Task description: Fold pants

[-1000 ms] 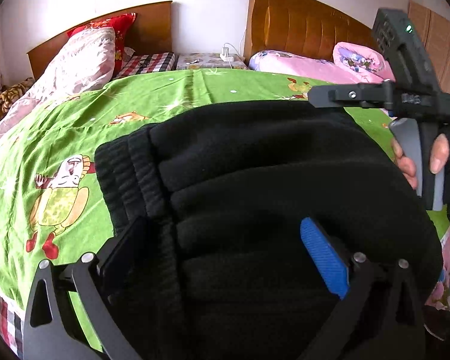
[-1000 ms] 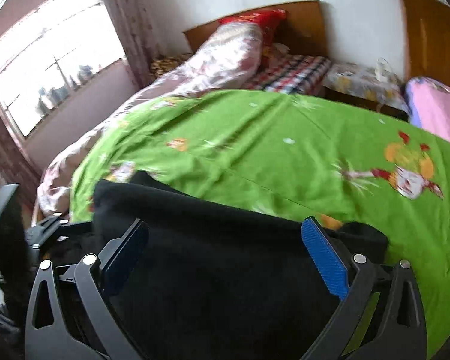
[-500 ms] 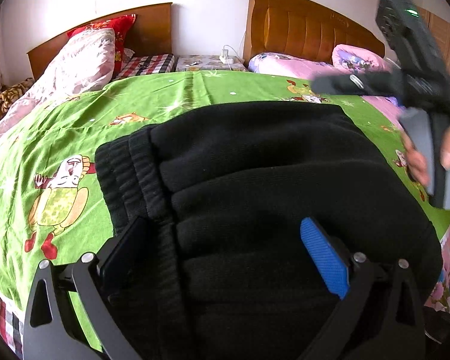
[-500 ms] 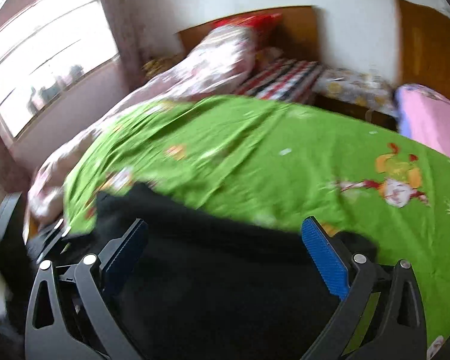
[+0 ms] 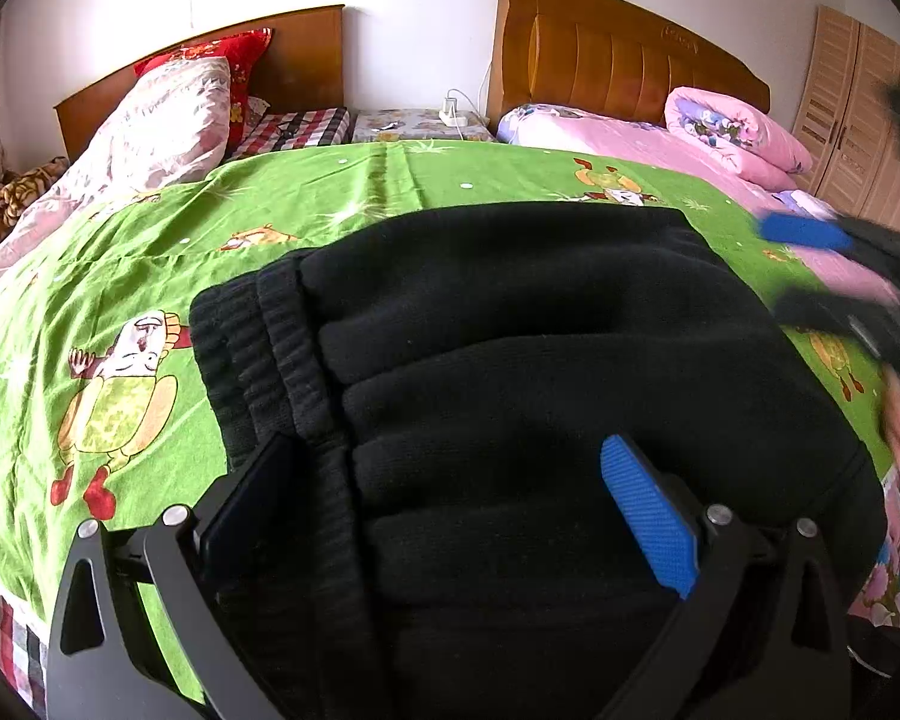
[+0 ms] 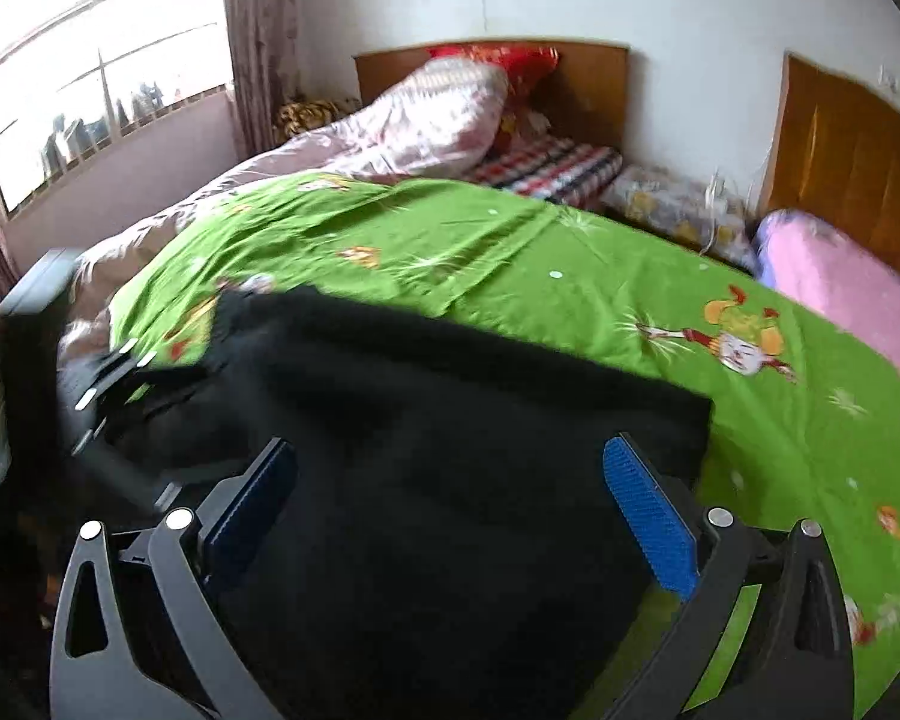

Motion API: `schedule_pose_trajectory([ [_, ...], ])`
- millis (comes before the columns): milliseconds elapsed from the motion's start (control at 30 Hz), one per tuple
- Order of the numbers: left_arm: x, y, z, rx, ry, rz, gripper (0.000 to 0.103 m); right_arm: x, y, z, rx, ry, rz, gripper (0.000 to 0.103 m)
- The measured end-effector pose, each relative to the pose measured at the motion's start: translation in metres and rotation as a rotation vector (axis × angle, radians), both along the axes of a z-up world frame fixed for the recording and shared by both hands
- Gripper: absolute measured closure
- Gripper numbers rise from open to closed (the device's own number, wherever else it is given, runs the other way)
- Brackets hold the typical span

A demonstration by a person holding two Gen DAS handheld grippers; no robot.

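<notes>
Pants [image 5: 540,396] lie folded in layers on the bed [image 5: 150,276]; both tools, left [image 5: 450,516] and right [image 6: 450,510], gape released. Next: pinch the 6 o'clock edge, or finish.

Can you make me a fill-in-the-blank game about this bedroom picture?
1. The folded pants are the colour ____.
2. The pants lie on a bedsheet that is ____ with cartoon pictures.
3. Both the left tongs and the right tongs are ____, not squeezing anything.
4. The rolled quilt by the tall headboard is ____.

Missing words: black; green; open; pink
</notes>
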State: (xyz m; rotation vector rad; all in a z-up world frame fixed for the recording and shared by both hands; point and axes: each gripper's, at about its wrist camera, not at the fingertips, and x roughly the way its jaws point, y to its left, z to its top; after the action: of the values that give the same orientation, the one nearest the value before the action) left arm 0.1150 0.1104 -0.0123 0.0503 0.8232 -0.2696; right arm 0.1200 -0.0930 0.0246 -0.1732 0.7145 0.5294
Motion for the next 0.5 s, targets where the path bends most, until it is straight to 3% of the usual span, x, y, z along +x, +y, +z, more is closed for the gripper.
schedule_pose_trajectory([
  [100, -0.009, 0.000, 0.007, 0.001, -0.054, 0.008, 0.002, -0.057, -0.019, 0.008, 0.035, -0.109, -0.021, 0.005],
  [167, -0.027, -0.002, 0.016, 0.001, -0.139, 0.006, 0.002, -0.094, -0.034, 0.008, 0.067, -0.170, -0.048, 0.005],
  [267, -0.057, 0.000, 0.030, -0.020, -0.254, 0.016, 0.001, -0.127, -0.052, -0.002, 0.029, -0.258, -0.134, 0.005],
  [400, -0.094, -0.001, 0.046, 0.004, -0.378, 0.122, 0.001, -0.152, -0.074, -0.014, 0.107, -0.285, -0.226, 0.005],
  [500, -0.122, -0.004, 0.054, 0.007, -0.454, 0.228, 0.001, -0.163, -0.090, -0.018, 0.240, -0.308, -0.301, 0.005],
])
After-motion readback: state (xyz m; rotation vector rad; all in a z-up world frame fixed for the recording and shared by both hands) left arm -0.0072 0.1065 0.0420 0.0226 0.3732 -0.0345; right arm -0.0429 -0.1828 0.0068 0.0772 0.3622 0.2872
